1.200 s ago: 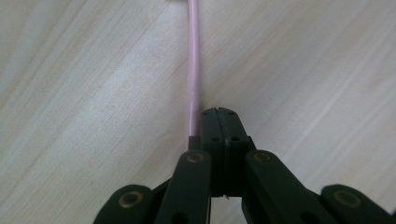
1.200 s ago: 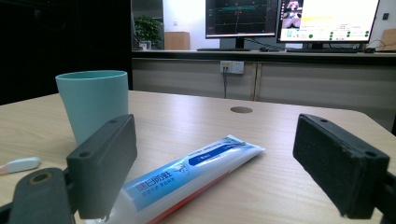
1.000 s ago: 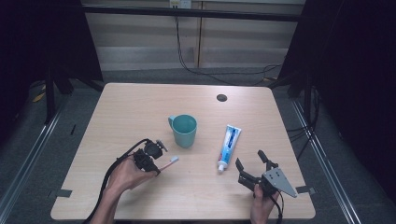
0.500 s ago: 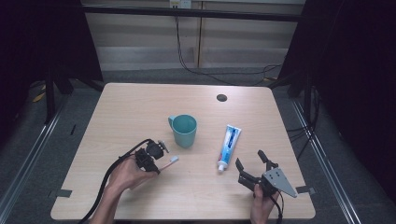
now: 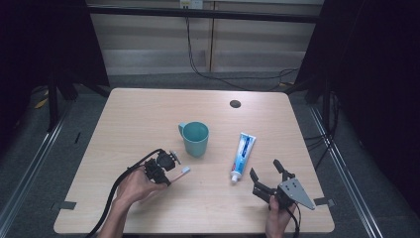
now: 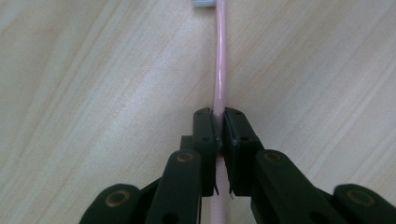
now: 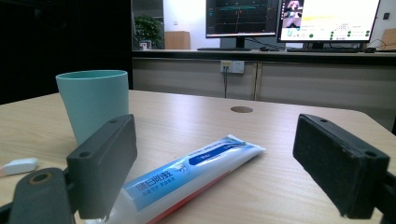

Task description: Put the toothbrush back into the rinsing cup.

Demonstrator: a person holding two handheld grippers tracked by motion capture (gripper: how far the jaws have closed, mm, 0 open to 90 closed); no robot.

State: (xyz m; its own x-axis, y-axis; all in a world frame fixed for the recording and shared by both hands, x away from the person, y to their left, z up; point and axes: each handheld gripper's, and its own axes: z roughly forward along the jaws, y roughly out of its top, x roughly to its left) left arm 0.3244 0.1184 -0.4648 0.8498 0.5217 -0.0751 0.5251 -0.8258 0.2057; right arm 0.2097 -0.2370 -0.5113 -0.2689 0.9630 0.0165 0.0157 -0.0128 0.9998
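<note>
Nearest the person's edge of the tabletop (image 5: 124, 114), the right gripper (image 5: 267, 176) rests low in the right hand, its fingers (image 7: 105, 163) spread wide with nothing between them. Its own view looks straight up the toothpaste tube (image 7: 187, 175), which lies flat just beyond the fingers, cap end toward them and crimped end pointing away toward the far edge. So the tube's long axis runs almost in line with that gripper's reach, and the fingers stand one to each side of it.

Over on the left, a little farther in, the left gripper (image 5: 166, 171) has its fingers (image 6: 205, 140) pinched on the pink handle of a toothbrush (image 6: 219, 70). They have just been closing on it, and the handle sits squarely between the pads. From the high view the brush (image 5: 184, 170) sticks out past the fingers toward the right, pale head leading, low over the tabletop; whether it still touches the wood I cannot tell.

Beyond both, near the middle, the teal cup (image 5: 194, 139) stands upright, handle to the left. It is just up and to the right of the brush head, well nearer the left hand than the right. My guess is the brush goes to the cup: a lift, then a short swing forward and right.
</note>
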